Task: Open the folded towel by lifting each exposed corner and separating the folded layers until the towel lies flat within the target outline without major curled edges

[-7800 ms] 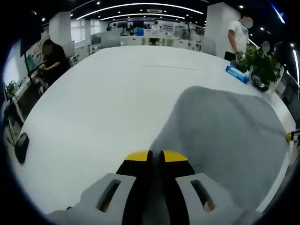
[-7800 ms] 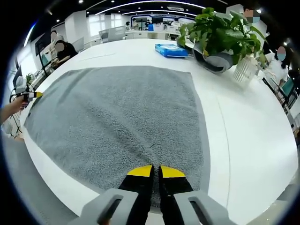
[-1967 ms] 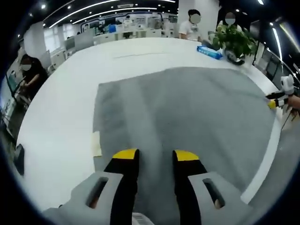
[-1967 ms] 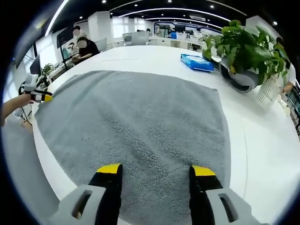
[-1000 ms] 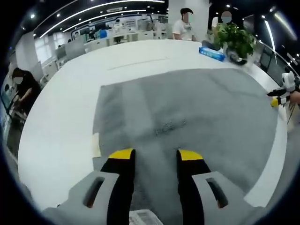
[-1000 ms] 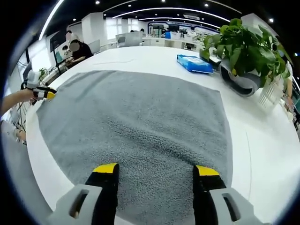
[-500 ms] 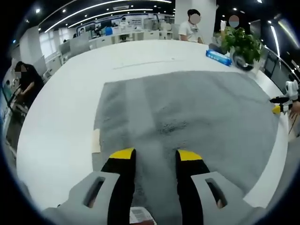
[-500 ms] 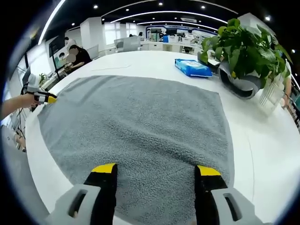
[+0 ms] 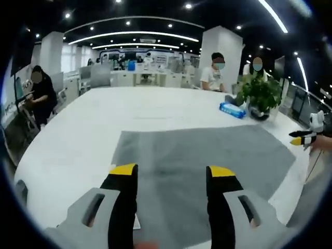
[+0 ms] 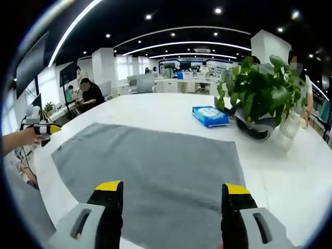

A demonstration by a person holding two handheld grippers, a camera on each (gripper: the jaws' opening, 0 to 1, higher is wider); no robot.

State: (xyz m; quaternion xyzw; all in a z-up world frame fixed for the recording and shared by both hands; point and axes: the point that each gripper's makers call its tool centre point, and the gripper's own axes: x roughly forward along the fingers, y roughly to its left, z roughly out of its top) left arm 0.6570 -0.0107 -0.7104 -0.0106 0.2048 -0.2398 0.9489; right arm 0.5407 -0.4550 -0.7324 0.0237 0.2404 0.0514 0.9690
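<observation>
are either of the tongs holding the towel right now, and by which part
Nothing is held: left tongs and right tongs are open above the flat grey towel.

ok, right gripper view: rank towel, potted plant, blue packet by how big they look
1. Gray towel: by far the largest, spread flat across the white table.
2. Potted plant: clearly smaller than the towel.
3. Blue packet: smallest.

Caveat: the plant and packet sit farther back than the towel's near edge, so apparent size understates them somewhat.

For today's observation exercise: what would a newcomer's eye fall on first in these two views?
The large grey towel spread flat across the white table, in front of both open grippers' yellow-tipped jaws. Next, the leafy potted plant at the table's far right, with a blue packet lying just left of it.
</observation>
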